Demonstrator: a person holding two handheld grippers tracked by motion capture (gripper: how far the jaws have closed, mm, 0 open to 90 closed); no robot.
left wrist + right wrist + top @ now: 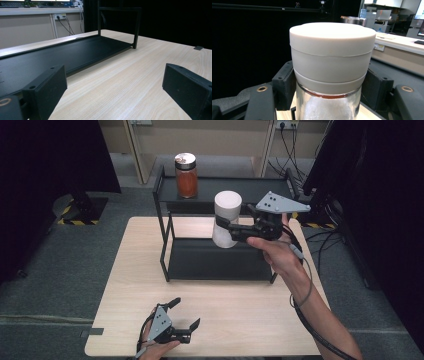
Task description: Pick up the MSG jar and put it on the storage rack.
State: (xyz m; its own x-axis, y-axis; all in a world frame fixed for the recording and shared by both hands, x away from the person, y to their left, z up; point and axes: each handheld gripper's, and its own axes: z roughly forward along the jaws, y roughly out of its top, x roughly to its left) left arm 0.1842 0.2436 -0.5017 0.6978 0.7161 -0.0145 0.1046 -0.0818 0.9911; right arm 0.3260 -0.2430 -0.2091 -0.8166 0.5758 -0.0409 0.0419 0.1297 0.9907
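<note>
My right gripper (pixel 226 226) clamps the white-lidded jar (pixel 226 219) above the black shelf rack (pixel 215 262); my left gripper (pixel 184 314) rests agape at seven o'clock.

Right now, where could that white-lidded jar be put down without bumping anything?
The rack's lower shelf is bare. The top shelf is free right of the orange jar. The table is open between the rack and the left gripper. The right gripper holds the white-lidded jar.
</note>
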